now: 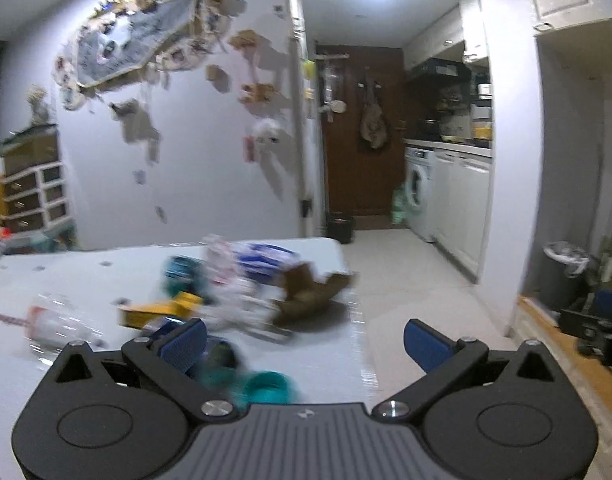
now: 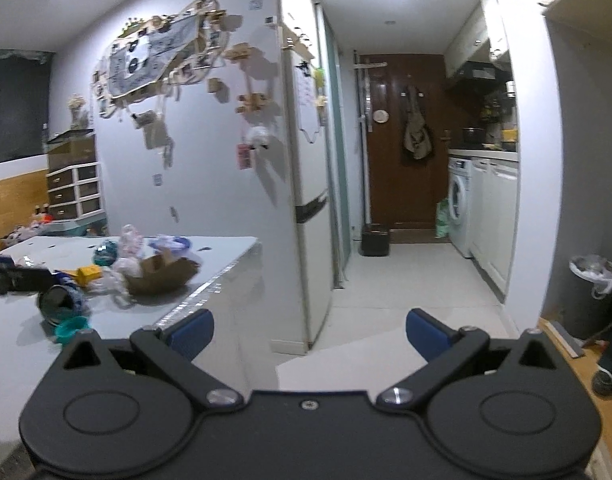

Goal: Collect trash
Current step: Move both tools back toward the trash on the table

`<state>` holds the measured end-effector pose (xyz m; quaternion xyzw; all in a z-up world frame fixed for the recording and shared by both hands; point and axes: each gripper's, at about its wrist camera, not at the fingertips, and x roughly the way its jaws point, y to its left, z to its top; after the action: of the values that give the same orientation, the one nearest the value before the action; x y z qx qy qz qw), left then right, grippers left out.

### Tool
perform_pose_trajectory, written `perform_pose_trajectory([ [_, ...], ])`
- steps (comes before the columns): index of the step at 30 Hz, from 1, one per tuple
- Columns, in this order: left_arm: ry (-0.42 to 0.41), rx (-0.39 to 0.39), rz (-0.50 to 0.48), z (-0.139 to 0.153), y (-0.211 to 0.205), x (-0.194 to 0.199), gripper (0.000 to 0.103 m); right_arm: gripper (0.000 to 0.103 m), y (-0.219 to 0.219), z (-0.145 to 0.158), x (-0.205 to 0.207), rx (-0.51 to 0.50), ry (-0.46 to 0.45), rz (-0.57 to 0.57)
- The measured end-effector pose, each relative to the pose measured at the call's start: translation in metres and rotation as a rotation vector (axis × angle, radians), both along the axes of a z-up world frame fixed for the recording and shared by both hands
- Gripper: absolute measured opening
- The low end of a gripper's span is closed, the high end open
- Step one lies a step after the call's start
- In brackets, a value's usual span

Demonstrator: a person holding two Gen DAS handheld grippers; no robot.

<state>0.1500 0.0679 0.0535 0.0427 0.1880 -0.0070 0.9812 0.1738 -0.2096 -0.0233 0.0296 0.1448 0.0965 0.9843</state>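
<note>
A pile of trash lies on the white table (image 1: 85,276): a torn brown cardboard piece (image 1: 310,294), a yellow box (image 1: 161,312), a clear plastic bottle (image 1: 53,322), crumpled white plastic (image 1: 233,292) and a teal lid (image 1: 267,386). My left gripper (image 1: 303,342) is open and empty, just above the table's near part, the teal lid close under it. In the right wrist view the same cardboard (image 2: 161,274), a toppled cup (image 2: 59,304) and the teal lid (image 2: 71,328) lie left of my right gripper (image 2: 310,332), which is open and empty beside the table's right edge.
A dark bin with a white liner (image 2: 592,296) stands on the floor at right; it also shows in the left wrist view (image 1: 562,276). A fridge (image 2: 306,200) stands past the table. A corridor leads to a brown door (image 2: 402,140), a washing machine (image 2: 460,208) and a small black bin (image 2: 374,242).
</note>
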Motion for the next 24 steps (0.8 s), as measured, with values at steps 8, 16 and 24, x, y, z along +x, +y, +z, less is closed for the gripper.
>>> perform_pose_trajectory([
  [8, -0.006, 0.038, 0.118, 0.007, 0.088, 0.016, 0.103, 0.103, 0.035, 0.007, 0.010, 0.010, -0.002, 0.082],
  [16, 0.019, 0.027, 0.138, 0.005, 0.183, 0.048, 0.103, 0.103, 0.061, 0.017, 0.034, 0.011, 0.008, 0.176],
  [24, 0.049, -0.087, 0.147, -0.001, 0.278, 0.102, 0.103, 0.103, 0.070, 0.020, 0.078, 0.069, 0.028, 0.233],
])
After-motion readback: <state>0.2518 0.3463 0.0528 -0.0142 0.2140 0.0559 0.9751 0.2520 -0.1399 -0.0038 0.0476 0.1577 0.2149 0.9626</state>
